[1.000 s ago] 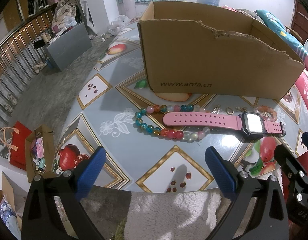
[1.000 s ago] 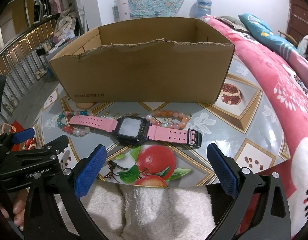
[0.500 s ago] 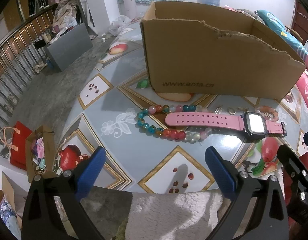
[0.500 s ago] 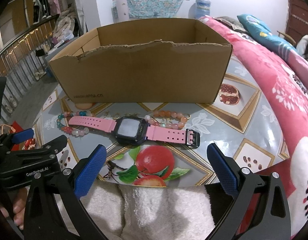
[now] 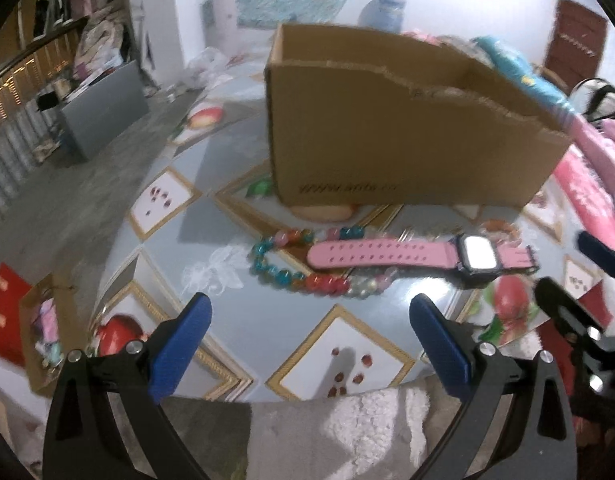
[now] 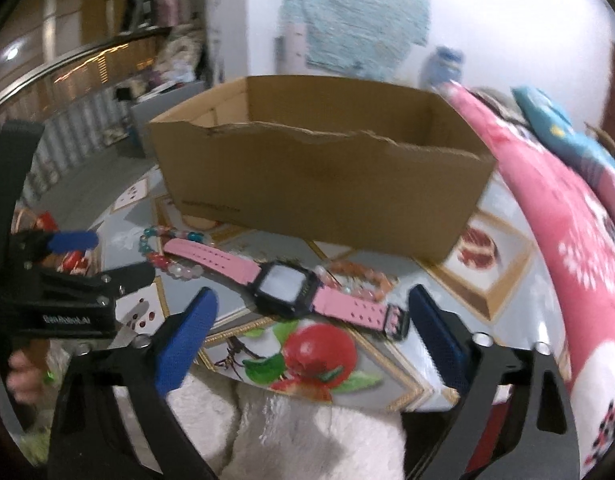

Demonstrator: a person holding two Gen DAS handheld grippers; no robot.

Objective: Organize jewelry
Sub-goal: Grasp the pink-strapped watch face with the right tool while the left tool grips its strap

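Note:
A pink watch [image 5: 411, 254] [image 6: 287, 286] lies flat on the round table, in front of an open cardboard box [image 5: 391, 132] [image 6: 319, 184]. A multicolour bead bracelet [image 5: 303, 268] [image 6: 167, 256] lies under the watch's left strap. An orange bead bracelet [image 6: 359, 276] [image 5: 501, 228] lies behind its right strap. My left gripper [image 5: 309, 342] is open and empty, short of the beads. My right gripper [image 6: 313, 330] is open and empty, just short of the watch. The left gripper also shows at the left of the right wrist view [image 6: 79, 256].
The table [image 5: 195, 240] has a glossy fruit-pattern top with its rounded edge close to me. A white fluffy cloth [image 6: 291, 424] lies below the edge. A pink bedspread [image 6: 567, 240] rises on the right. The floor with a grey box [image 5: 103, 112] drops away left.
Both grippers have moved forward and a little right toward the jewelry; the right one has tilted. The views are blurred by motion. The jewelry has not moved.

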